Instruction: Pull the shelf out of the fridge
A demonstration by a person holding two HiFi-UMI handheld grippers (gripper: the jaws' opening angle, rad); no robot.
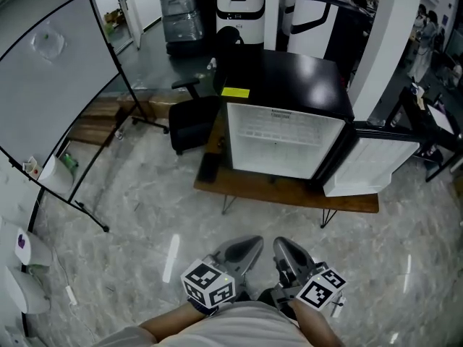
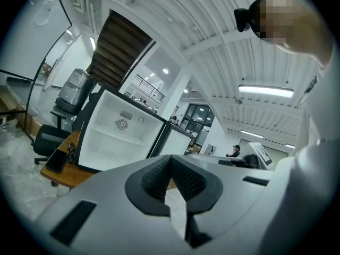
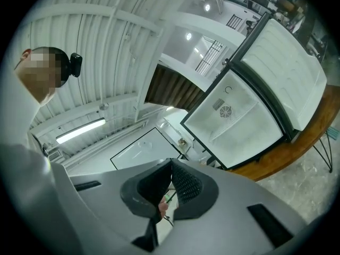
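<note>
Clearly the approach comes first: the left gripper [image 1: 244, 249] and the right gripper [image 1: 287, 250] hang near the person's body, well apart from the fridge [image 1: 289, 78], each with its jaws pressed together on nothing. The shelf [image 2: 118, 137] lies across the white interior, and the door [image 1: 369, 166] stands wide open at the right. I would step up to the wooden bench [image 1: 289, 194], part one gripper's jaws, take the shelf's near edge at its middle and draw it out level and straight, so it does not bind at the sides.
</note>
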